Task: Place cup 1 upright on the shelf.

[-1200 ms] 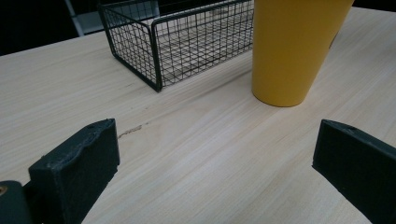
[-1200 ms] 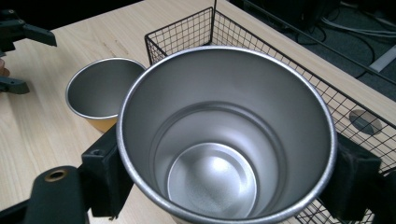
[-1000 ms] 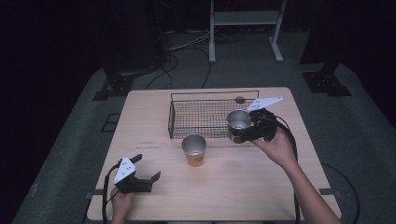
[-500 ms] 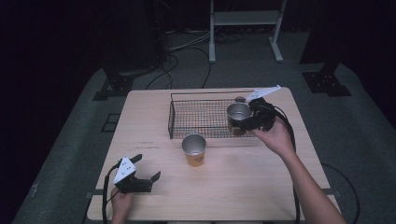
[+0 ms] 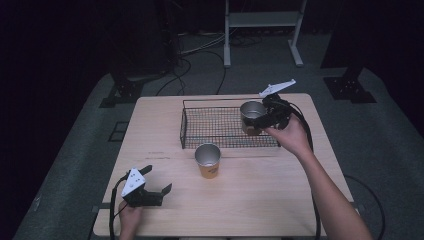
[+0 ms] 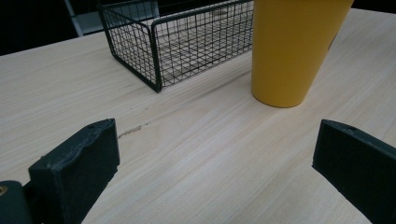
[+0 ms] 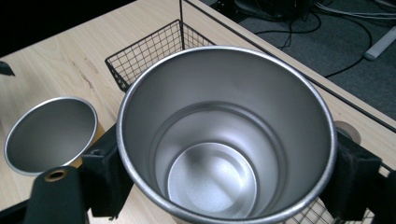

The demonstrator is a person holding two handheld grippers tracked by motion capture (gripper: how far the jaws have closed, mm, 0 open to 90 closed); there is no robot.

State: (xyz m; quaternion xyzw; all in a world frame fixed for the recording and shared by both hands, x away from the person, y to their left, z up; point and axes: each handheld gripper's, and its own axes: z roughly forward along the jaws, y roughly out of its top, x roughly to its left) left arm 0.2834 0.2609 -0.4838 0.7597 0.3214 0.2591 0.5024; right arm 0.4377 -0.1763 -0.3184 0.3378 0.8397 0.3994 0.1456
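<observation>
Pale wood-grain table [image 5: 260,195]: a smooth round steel cup [image 5: 251,114] is clamped by the right gripper [image 5: 263,120] above the black wire basket's [image 5: 210,131] right end; the left gripper [image 5: 156,186] is spread wide, nothing held.

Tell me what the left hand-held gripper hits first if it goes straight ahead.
Probably the yellow cup, slightly right of center before the open left hand-held gripper; the wire basket stands farther left. Depth is uncertain.
</observation>
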